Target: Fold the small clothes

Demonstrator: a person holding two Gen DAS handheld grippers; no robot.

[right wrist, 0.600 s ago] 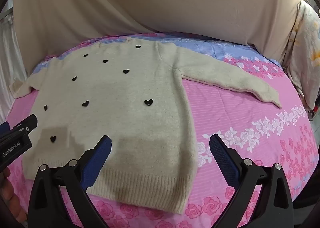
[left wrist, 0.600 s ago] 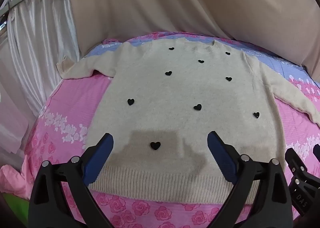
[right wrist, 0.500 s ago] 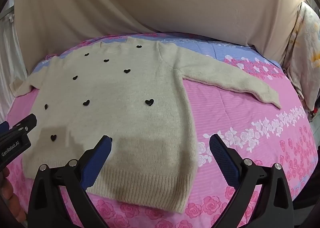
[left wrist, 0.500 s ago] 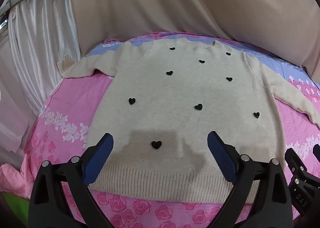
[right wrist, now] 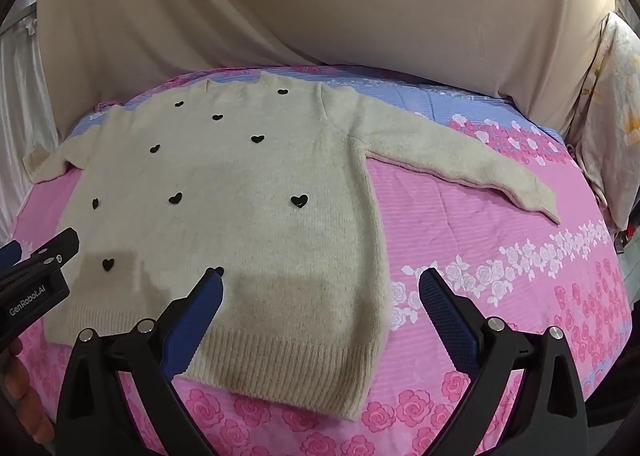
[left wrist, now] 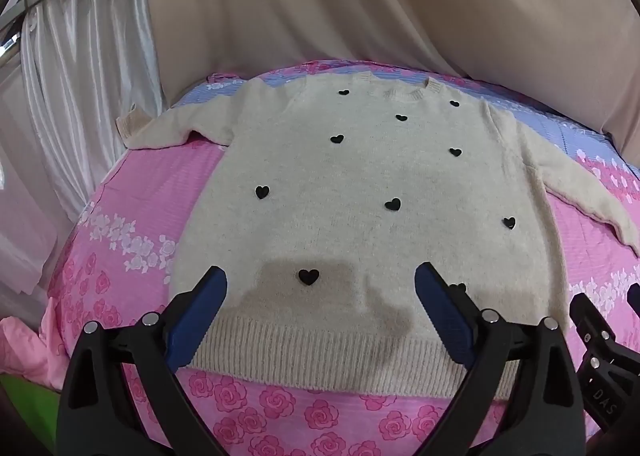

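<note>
While compared against half a second before: little changed, sweater point(left wrist: 360, 215) lay flat on bed point(left wrist: 132, 195), sleeves spread, slightly lower in both views. Left tongs point(left wrist: 320, 284) and right tongs point(right wrist: 320, 280) gaped wide, gripping nothing, above ribbed hem. Right sleeve cuff point(right wrist: 536, 199) seen only from right wrist; left cuff point(left wrist: 128, 123) clearer from left wrist.

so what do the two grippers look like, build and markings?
Both match: the left gripper and right gripper have black plastic A-frame arms, silver rivets and blue textured pads. White "GenRobot.AI" lettering shows on the left gripper's side in the right wrist view. No cables or sleeves are visible.
</note>
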